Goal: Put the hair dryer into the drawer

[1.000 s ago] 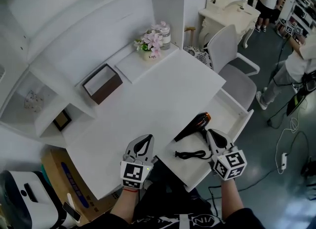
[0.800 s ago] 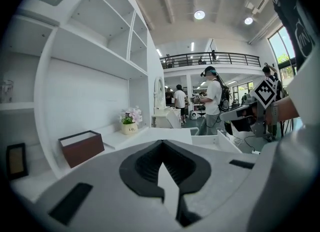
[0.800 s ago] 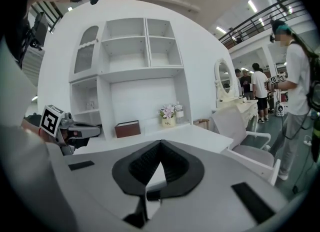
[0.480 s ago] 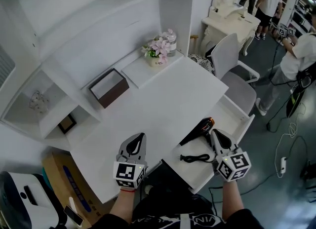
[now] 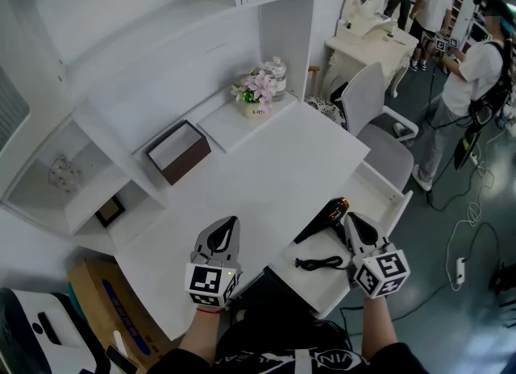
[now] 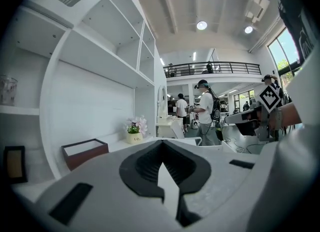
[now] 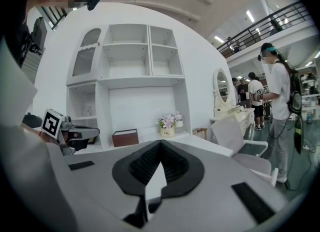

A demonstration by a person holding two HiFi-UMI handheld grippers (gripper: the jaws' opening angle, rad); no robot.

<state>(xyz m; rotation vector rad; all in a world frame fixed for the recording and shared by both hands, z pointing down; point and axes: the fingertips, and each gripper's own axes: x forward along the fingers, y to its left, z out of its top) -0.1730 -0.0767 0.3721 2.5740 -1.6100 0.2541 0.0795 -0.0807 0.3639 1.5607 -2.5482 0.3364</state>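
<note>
A black hair dryer (image 5: 321, 220) with a copper-coloured end lies in the open white drawer (image 5: 377, 193) at the desk's right, its black cord (image 5: 319, 263) coiled in front of it. My right gripper (image 5: 355, 221) hovers just right of the dryer, shut and empty. My left gripper (image 5: 223, 234) is over the near edge of the white desk (image 5: 266, 179), shut with nothing in it. Both gripper views look level across the desk; the left gripper (image 6: 161, 146) and right gripper (image 7: 159, 146) show closed jaws. The dryer is hidden in those views.
A brown box (image 5: 179, 151) and a pot of pink flowers (image 5: 256, 90) stand at the desk's back under white shelves. A white chair (image 5: 379, 114) is right of the desk. People stand at the far right (image 5: 472, 90). A cardboard box (image 5: 105, 308) lies on the floor at the left.
Both grippers rose a little and stayed shut. The left gripper drew back toward the desk's near edge. The hair dryer and cord stayed in the drawer.
</note>
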